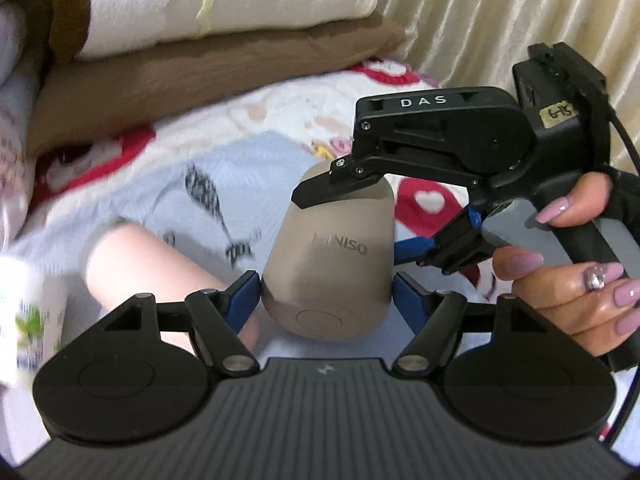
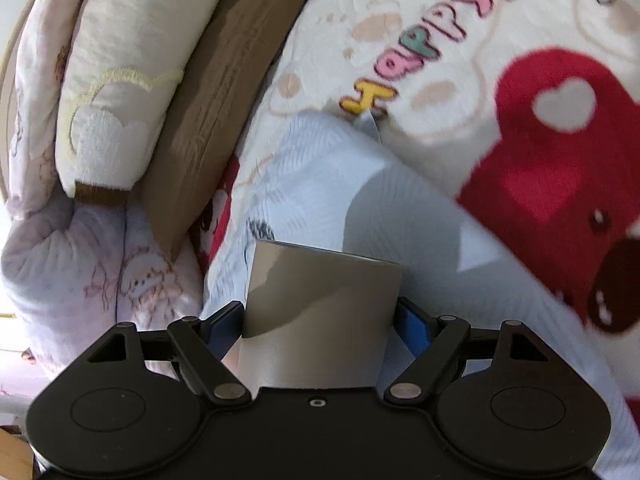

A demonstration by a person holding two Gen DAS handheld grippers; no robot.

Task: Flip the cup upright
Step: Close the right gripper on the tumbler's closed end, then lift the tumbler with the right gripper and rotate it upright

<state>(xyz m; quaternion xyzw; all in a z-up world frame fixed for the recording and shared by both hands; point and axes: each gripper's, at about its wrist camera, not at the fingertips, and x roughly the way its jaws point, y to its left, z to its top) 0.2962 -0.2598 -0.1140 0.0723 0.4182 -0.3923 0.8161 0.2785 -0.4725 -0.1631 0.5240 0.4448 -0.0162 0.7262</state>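
Note:
A taupe MINISO cup is held off the bed by both grippers. In the left wrist view its base faces the camera and my left gripper is shut on it near the base, blue pads on both sides. My right gripper comes in from the right, its upper black finger lying on the cup's far end, the lower one hidden behind the cup. In the right wrist view the cup sits between the jaws of my right gripper, which is shut on its side; the rim points away.
Below is a bed with a cartoon blanket and a pale blue cloth. Pillows and a brown cushion are stacked behind. A curtain hangs at the right. A bare leg lies at left.

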